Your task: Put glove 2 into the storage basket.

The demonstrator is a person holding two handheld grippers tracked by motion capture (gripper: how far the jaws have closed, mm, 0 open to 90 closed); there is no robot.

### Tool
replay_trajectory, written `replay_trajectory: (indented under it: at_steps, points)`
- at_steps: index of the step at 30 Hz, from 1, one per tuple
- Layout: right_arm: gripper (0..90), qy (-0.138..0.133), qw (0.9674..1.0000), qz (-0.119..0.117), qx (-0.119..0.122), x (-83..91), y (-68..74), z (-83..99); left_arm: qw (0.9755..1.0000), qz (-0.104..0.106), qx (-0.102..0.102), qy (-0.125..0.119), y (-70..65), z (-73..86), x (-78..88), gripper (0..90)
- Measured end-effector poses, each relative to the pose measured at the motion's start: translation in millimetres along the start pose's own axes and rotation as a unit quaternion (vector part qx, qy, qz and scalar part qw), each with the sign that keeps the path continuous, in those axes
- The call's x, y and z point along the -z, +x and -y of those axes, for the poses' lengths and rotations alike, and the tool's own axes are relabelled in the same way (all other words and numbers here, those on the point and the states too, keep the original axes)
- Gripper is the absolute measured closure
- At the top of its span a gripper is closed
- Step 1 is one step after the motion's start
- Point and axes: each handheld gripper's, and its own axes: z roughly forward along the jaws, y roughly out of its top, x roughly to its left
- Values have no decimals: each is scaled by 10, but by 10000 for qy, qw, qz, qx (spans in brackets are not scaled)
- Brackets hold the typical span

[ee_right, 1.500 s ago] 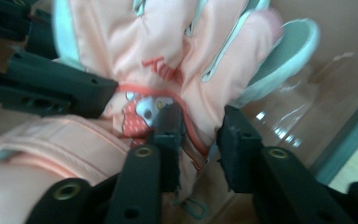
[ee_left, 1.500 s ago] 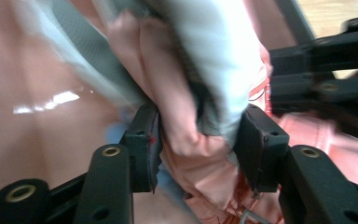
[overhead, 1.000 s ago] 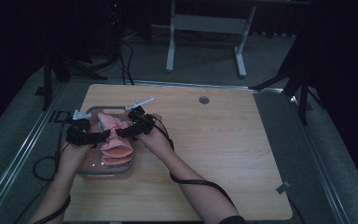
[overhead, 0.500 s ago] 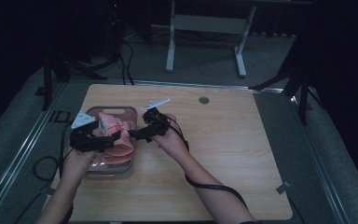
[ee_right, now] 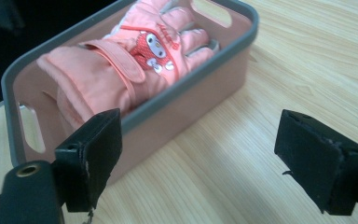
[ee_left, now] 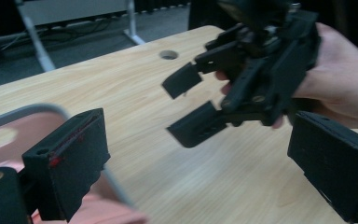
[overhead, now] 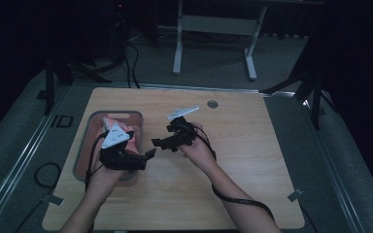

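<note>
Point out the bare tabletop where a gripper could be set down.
Right half of the table, from the right gripper to the far edge by the round hole, is bare. Crowded on the left: the pink bin with gloves and left gripper.

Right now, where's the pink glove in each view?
High view: pink glove left of centre, inside the grey-rimmed bin, partly behind the left tool.
Left gripper view: blurred pink at the bottom left, inside the bin rim.
Right gripper view: upper centre, lying in the bin.
Shared landmark: the bin's grey rim.
</note>
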Motion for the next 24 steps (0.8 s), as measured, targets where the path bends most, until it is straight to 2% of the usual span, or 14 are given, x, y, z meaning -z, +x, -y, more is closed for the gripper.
replay_trajectory:
  at_steps: [6,11,15,24]
  points:
    - [147,-17,10000,42,4,148,-78,115,9995,236,-178,-65,-248,-29,-99,52]
    - [147,-41,10000,72,-5,268,-143,233,9984,521,-194,-66,-420,-5,-231,52]
    - [147,-59,9999,110,-12,353,-201,332,9971,662,-363,1,-552,28,-355,52]
    - [148,-16,9999,141,-8,487,-299,595,9942,995,-390,142,-776,181,-624,52]
